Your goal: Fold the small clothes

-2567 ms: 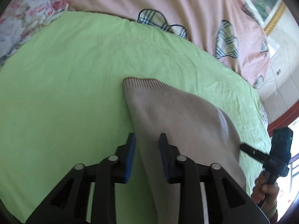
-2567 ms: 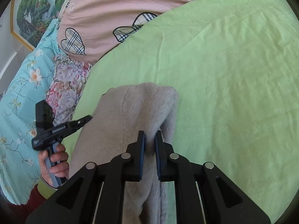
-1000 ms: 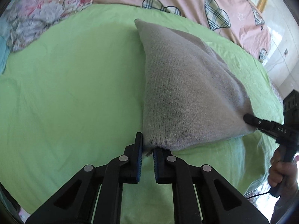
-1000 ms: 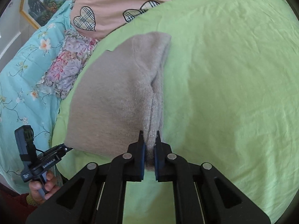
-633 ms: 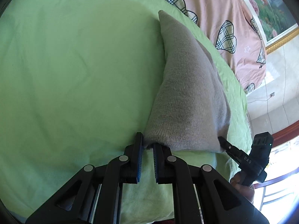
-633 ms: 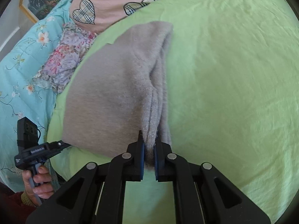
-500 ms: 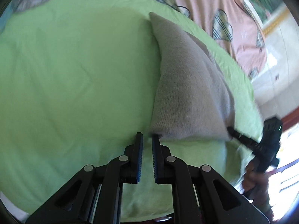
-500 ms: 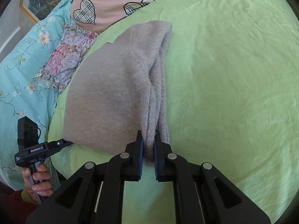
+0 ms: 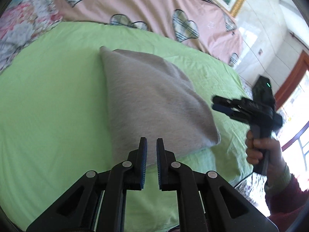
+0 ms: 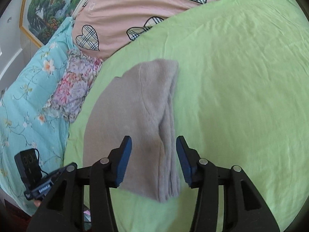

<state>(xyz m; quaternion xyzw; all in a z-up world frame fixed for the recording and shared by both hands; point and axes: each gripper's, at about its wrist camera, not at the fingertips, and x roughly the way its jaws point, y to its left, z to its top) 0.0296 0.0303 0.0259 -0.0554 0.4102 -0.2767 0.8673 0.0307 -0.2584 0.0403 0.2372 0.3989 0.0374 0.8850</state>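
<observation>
A folded beige knitted garment [image 9: 150,100] [image 10: 135,119] lies flat on the green sheet [image 9: 48,106] [image 10: 241,87]. My left gripper [image 9: 152,148] hovers over its near edge. Its jaws stand at a thin slit, just starting to open, with nothing between them. My right gripper [image 10: 154,143] hangs above the garment's near right corner. Its jaws are opening wide and the pads touch no cloth. In the left wrist view the right gripper [image 9: 218,104] is off the garment's right edge, held by a hand [image 9: 258,147].
A pink quilt with plaid hearts [image 9: 154,5] [image 10: 125,9] lies beyond the sheet. Teal floral bedding [image 10: 23,96] and a flowered pillow [image 10: 75,89] lie to the left. The left gripper's camera block [image 10: 29,162] shows low left. The bed edge runs close under both grippers.
Both grippers let go of the garment's near edge and lifted back from it. The garment has dropped flat onto the sheet. The right jaws went from shut to wide apart.
</observation>
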